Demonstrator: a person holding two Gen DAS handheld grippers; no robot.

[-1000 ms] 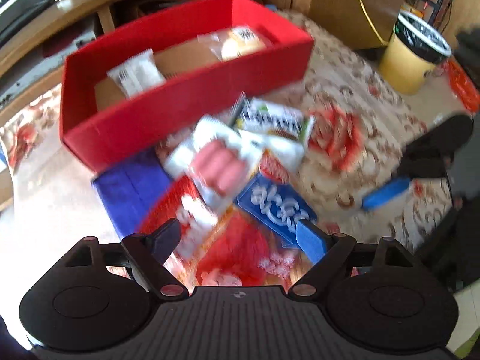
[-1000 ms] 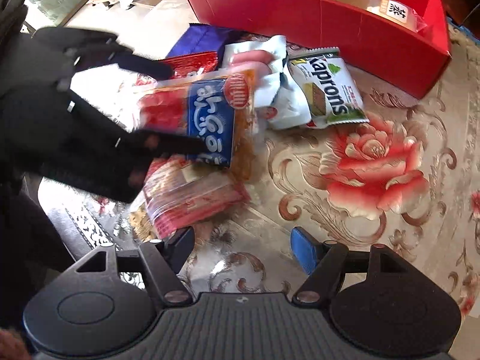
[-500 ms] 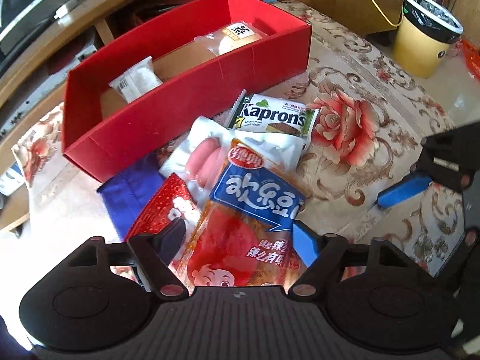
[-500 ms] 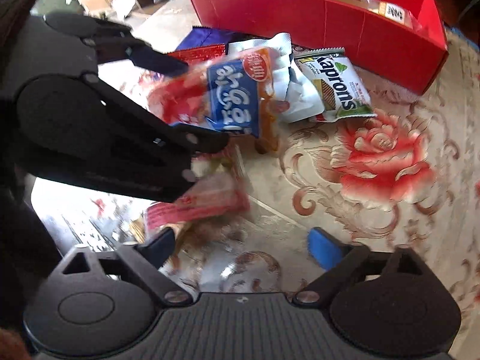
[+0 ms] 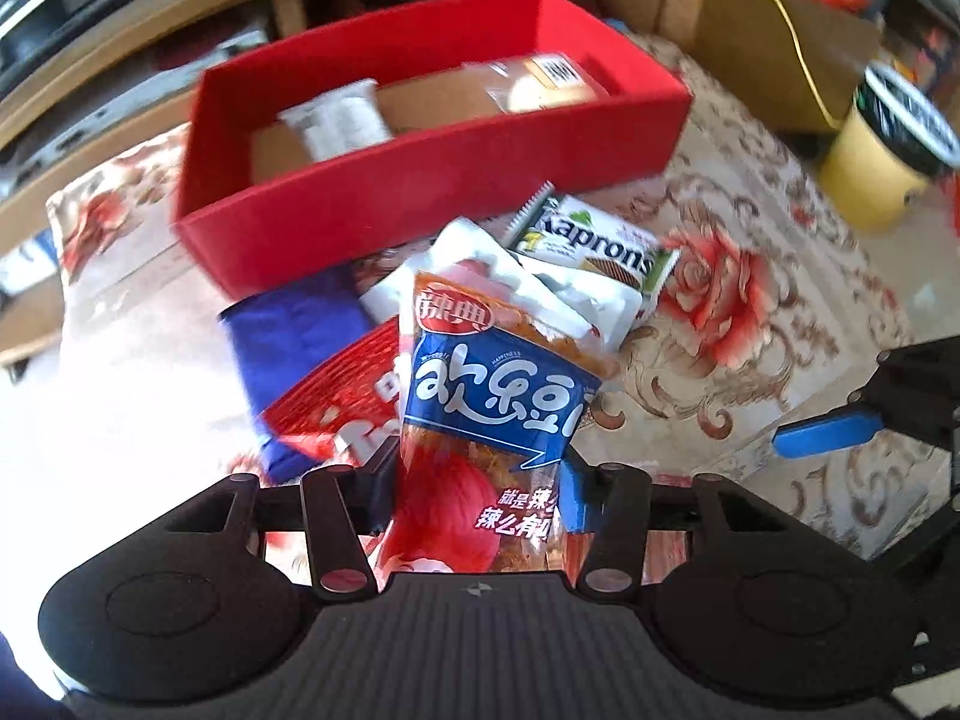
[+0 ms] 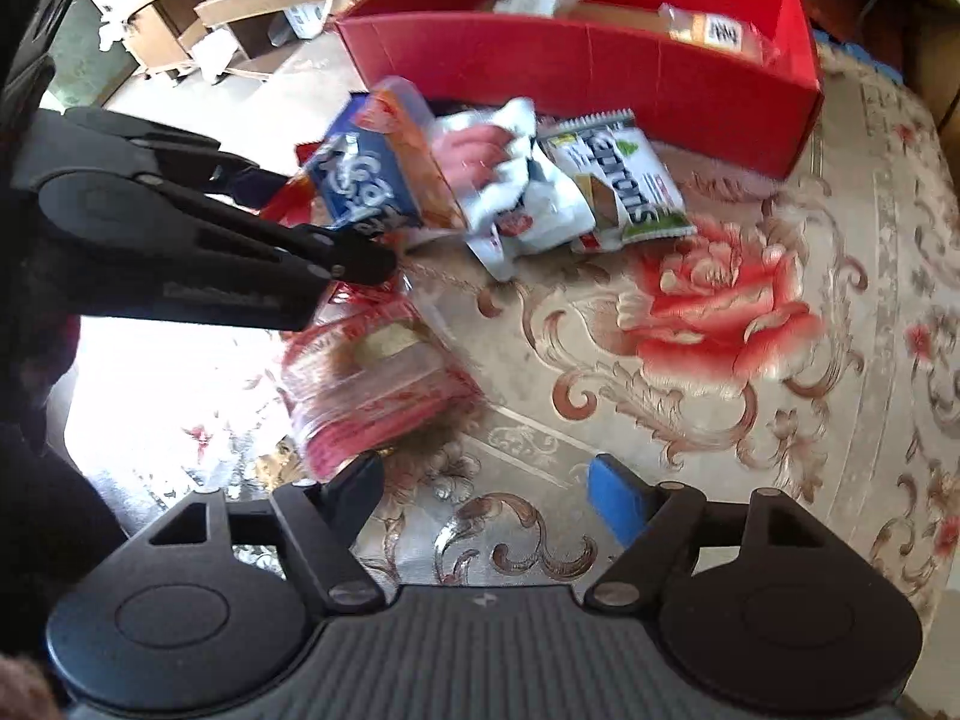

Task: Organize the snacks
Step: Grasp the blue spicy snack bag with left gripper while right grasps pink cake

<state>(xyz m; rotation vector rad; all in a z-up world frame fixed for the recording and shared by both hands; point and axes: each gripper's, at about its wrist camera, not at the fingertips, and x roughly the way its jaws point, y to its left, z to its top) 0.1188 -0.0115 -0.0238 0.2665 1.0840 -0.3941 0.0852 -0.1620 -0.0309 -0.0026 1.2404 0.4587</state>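
A floral tablecloth point(image 6: 750, 420) covers the table; shelving point(image 6: 180, 18) at ten o'clock, one red box point(image 5: 420, 192) at twelve holding two packets. Left gripper point(image 5: 477, 495) is closing, clamped on the blue-banded snack bag point(image 5: 492, 396). Right gripper point(image 6: 486, 480), closing, grasps nothing.

A bright red box point(image 5: 420, 192) with a brown cardboard floor fills the upper middle of the left wrist view. Below it, centre frame, the spicy snack packet point(image 5: 486, 414) shows an orange top, a blue band with white lettering and a red base. Right of that, the Kaprons wafer pack point(image 5: 591, 240) is white and green. The tablecloth point(image 5: 750, 312) is beige with red roses and brown scrolls. At far right stands a yellow bin point(image 5: 870, 168) with a black liner.
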